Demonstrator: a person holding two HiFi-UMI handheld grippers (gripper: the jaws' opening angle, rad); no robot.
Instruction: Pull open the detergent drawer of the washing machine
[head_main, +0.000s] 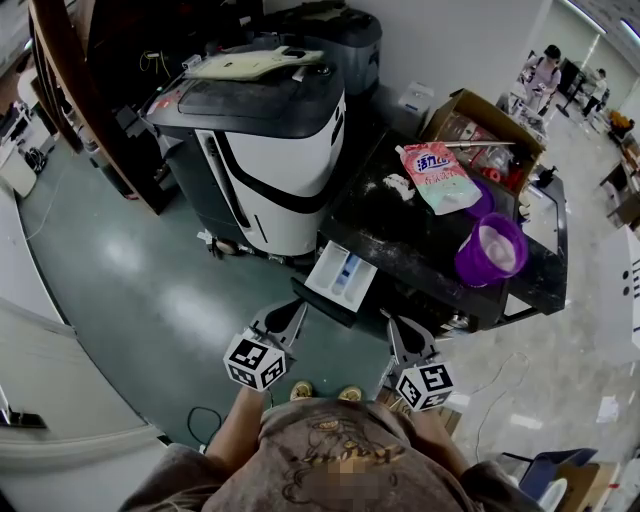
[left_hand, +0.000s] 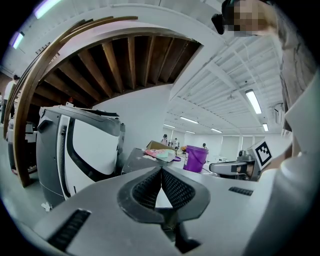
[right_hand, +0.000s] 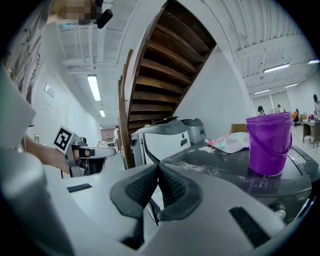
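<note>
Patterned shirt (head_main: 330, 460) fabric fills the bottom centre of the head view, and just above it two marker-cubed grippers are held side by side. The left gripper (head_main: 296, 308) is shown pressed together, its ribbed pads (left_hand: 147, 190) meeting at the tips with nothing pinched between them. The right gripper (head_main: 393, 322) is likewise closed tip to tip and empty.

The left gripper's tip is seen just beside the left end of the detergent drawer (head_main: 335, 268). The drawer stands pulled out at the centre of the frame from the dark-topped washing machine (head_main: 400, 240). Whether gripper and drawer touch cannot be told. The drawer is shown as a white tray with a blue compartment (head_main: 347, 274) set in it; any contents cannot be made out.

On the machine's powder-dusted top, right of centre, a purple bucket (head_main: 468, 262) is set upright. Its inside shows pale and whitish, though what fills it cannot be told. A pink-and-green detergent bag (head_main: 440, 175) is laid flat just above the bucket. An open cardboard box (head_main: 462, 103) at the upper right holds several items too small to name.

At the upper left a black-and-white appliance (head_main: 270, 170) is seen, with a cream panel (head_main: 255, 65) laid across its lid. Green-grey floor (head_main: 140, 290) spreads to the left, and people (head_main: 545, 70) are pictured standing at the far upper right.
</note>
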